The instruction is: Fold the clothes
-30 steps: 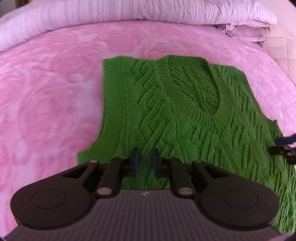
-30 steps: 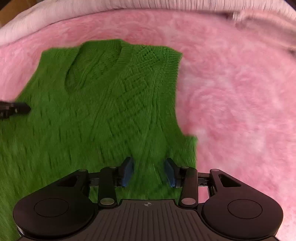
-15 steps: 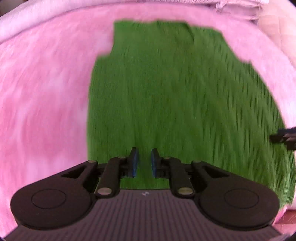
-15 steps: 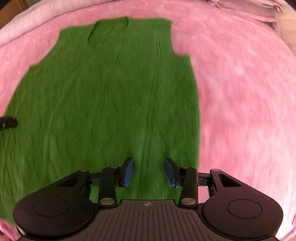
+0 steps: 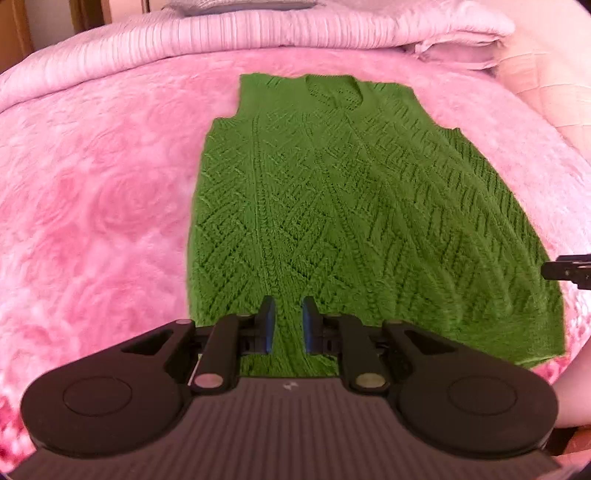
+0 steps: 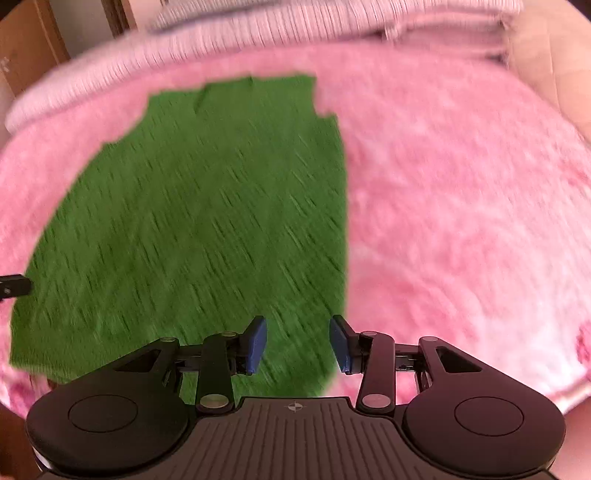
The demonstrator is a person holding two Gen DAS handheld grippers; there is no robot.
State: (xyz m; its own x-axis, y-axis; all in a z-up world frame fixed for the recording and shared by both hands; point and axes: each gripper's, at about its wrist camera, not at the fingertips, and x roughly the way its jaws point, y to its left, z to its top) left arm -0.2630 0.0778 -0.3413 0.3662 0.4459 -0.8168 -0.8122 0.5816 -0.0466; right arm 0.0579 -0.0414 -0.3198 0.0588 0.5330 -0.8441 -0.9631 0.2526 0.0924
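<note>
Positioning for the hem grasp, I see the green vest [image 5: 351, 221] lying flat at frame centre on the pink bed [image 5: 92, 221]. Left claw [image 5: 285, 325] is narrowly apart, right claw [image 6: 297, 345] wider, both empty. I should pinch both hem corners evenly.

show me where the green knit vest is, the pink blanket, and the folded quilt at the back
green knit vest [image 5: 351, 206], left wrist view, mid-body.
pink blanket [image 5: 96, 206], left wrist view, bare patch.
folded quilt [image 5: 258, 33], left wrist view, ribbed top.

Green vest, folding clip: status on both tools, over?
Left tool open, empty, above hem. Right tool open, empty, near right edge. Green vest flat, unfolded on pink blanket. Nothing in the way.
</note>
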